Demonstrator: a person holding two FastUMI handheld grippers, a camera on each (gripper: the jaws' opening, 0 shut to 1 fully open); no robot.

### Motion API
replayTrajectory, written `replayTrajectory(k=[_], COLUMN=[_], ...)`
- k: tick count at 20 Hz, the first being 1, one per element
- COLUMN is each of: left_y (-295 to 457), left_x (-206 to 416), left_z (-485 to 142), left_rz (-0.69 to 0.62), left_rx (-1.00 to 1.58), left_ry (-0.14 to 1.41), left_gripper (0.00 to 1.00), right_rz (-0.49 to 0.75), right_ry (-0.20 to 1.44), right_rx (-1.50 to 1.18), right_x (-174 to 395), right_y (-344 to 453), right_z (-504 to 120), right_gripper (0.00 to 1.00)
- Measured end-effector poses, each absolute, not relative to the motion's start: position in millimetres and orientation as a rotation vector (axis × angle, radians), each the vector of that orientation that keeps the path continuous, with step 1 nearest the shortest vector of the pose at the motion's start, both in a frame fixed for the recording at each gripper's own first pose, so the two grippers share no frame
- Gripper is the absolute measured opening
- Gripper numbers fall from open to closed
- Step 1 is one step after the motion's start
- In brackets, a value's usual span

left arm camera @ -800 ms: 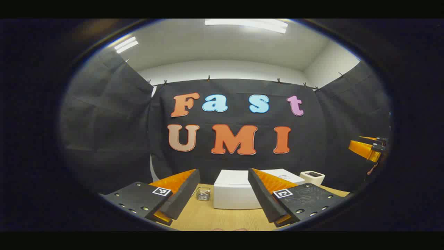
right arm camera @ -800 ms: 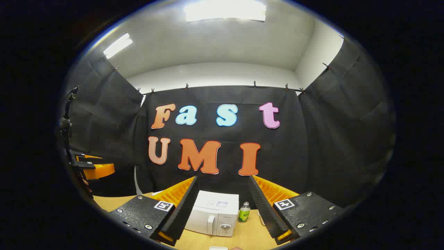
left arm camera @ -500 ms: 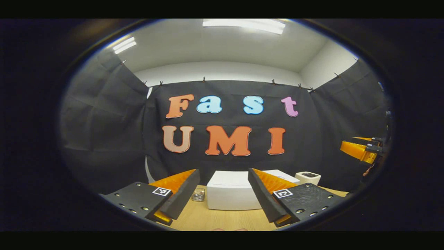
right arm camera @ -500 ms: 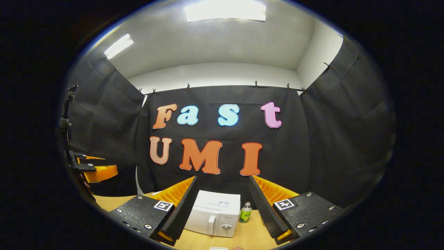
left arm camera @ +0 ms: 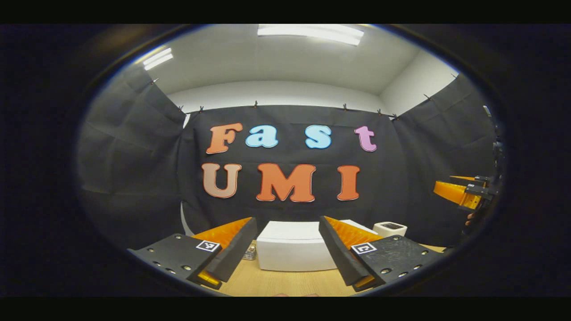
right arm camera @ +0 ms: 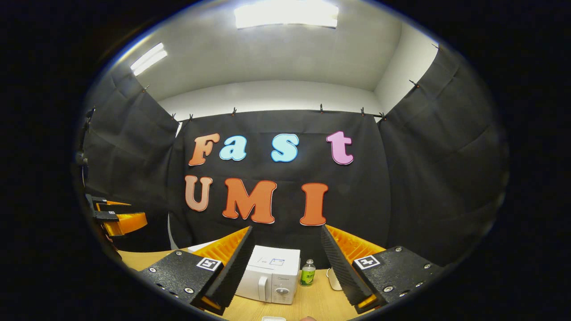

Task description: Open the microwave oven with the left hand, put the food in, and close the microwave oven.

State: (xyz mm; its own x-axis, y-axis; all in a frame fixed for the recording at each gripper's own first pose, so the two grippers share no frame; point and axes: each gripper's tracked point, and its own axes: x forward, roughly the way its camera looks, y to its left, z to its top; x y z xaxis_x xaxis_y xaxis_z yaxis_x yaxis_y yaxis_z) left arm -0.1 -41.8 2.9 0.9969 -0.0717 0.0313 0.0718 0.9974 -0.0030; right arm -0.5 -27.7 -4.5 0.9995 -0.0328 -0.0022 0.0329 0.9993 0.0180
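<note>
The white microwave [right arm camera: 270, 278] stands on the wooden table [right arm camera: 312, 303] with its door shut; a handle and a knob show on its front. My right gripper [right arm camera: 287, 228] hangs open above and in front of it, with nothing between the fingers. My left gripper [left arm camera: 287, 219] is open and empty too, and faces a plain white box [left arm camera: 292, 247]. A white top with a label [left arm camera: 357, 221] peeks out behind its right finger. Each view shows the other gripper far off, the left gripper [right arm camera: 118, 218] at the left edge and the right gripper [left arm camera: 461, 194] at the right edge.
A small green bottle [right arm camera: 306, 274] stands just right of the microwave, with a white object [right arm camera: 332, 280] beside it. A glass jar [left arm camera: 249, 253] sits left of the white box, and a small white device with a dark top [left arm camera: 390, 228] farther right. A white rim [right arm camera: 273, 318] shows at the table's near edge.
In both views the scene has slid a little to the left and the table things sit slightly farther off. Both grippers have stayed open and empty.
</note>
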Motion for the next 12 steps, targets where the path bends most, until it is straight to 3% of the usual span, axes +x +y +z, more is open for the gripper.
replayTrajectory(k=[12], left_y=[-61], left_x=[5], left_z=[0], left_rz=[-0.095], left_rx=[-0.006], left_ry=[-0.037], left_gripper=[0.9], right_rz=[-0.05], right_ry=[0.02], right_rx=[0.022], right_x=[-2], right_y=[-46], right_z=[-18], right_gripper=[0.96])
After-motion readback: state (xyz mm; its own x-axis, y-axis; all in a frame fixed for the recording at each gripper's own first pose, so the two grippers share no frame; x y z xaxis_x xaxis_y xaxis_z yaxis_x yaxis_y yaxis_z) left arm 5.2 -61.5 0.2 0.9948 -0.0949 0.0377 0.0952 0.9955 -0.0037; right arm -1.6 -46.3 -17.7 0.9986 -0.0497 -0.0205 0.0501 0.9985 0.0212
